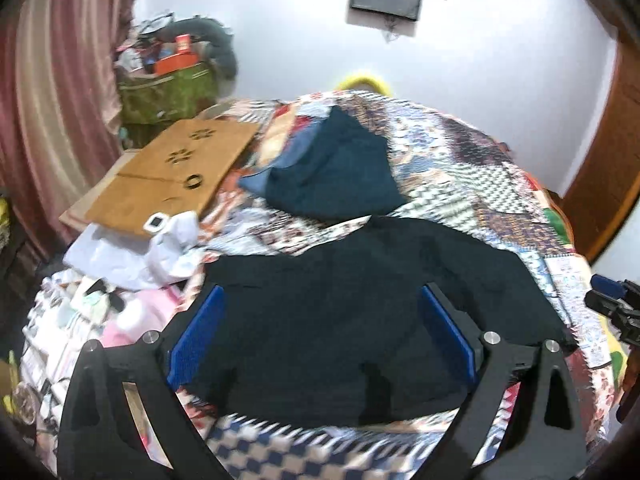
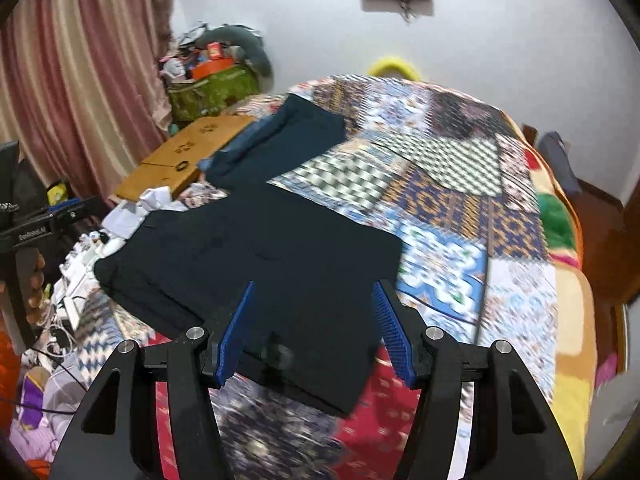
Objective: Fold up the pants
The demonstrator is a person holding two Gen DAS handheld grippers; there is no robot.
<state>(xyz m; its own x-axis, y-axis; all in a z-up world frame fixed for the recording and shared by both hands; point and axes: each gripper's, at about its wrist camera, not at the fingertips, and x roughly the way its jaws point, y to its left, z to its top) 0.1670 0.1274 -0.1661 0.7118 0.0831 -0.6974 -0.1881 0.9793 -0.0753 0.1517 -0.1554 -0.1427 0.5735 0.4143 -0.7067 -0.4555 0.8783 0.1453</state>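
Lying spread on the patchwork bedspread (image 2: 460,208), the dark pants (image 2: 256,264) sit near the front edge of the bed, with a second dark blue garment (image 2: 296,136) just beyond them toward the wall and a brown cardboard sheet (image 1: 172,168) off to the left of that. Both tools hover above the pants with nothing in them: the left gripper (image 1: 320,320) has its blue fingers (image 1: 198,336) spread wide over the middle of the cloth, and the right gripper (image 2: 314,324) is likewise wide apart over the near right corner. The pants look soft, light and limp, so they will probably sag and crease wherever they are lifted and will not hold a fold line by themselves; the fabric seems matte, not slippery, though the blur hides its weave. A sensible hold would be at two outer edges, each gripper pinching a thin bite of a hem or corner on its own side, so the cloth stays taut between them while it is carried over.
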